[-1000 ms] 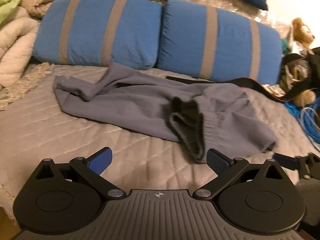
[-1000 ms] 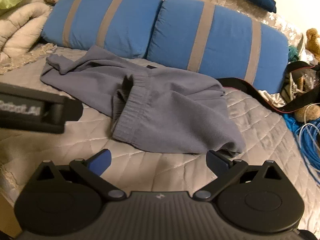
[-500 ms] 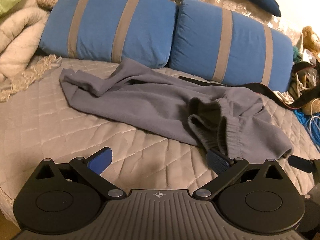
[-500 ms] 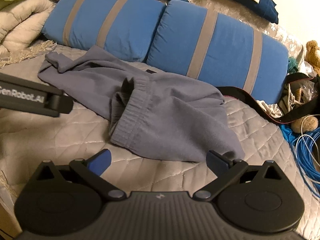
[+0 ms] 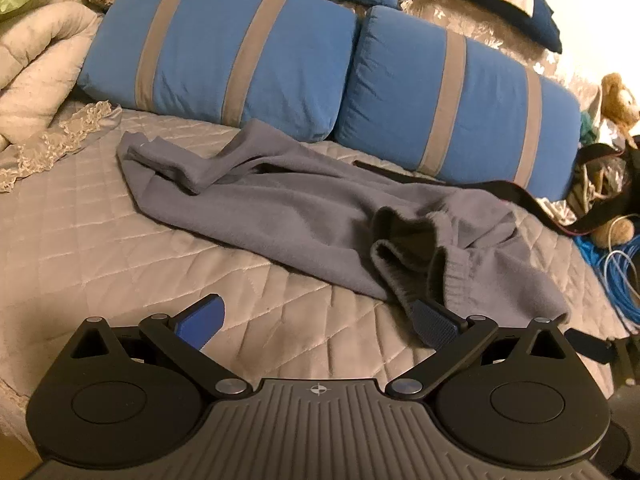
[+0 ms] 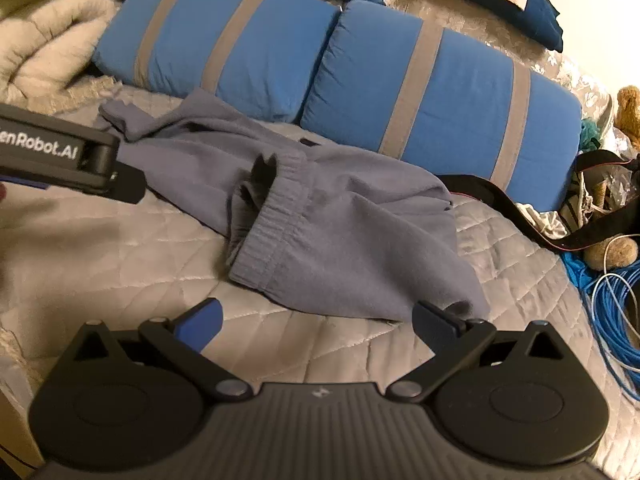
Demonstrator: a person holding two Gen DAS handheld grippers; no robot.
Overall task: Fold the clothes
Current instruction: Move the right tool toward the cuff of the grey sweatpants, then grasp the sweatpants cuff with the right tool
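Observation:
Grey-blue sweatpants (image 5: 304, 224) lie crumpled on the quilted bed (image 5: 120, 264), legs running to the far left, the open elastic waistband (image 5: 404, 264) facing me. My left gripper (image 5: 318, 320) is open over the quilt, its right fingertip just at the waistband's near edge. In the right wrist view the same sweatpants (image 6: 340, 232) spread ahead, waistband (image 6: 264, 236) at centre-left. My right gripper (image 6: 320, 322) is open, nothing between its fingers, its right finger close to the pants' near corner. The left gripper's body (image 6: 68, 160) shows at the left edge there.
Two blue pillows with grey stripes (image 5: 240, 52) (image 5: 460, 100) line the back of the bed. A beige comforter (image 5: 36, 72) is piled at the left. At the right lie a black strap (image 5: 520, 196), a plush toy (image 5: 616, 96) and coiled blue cable (image 6: 612, 316).
Both grippers have drifted toward the sweatpants; the left one's right fingertip now reaches the waistband edge. Both stay open. The pants have not moved.

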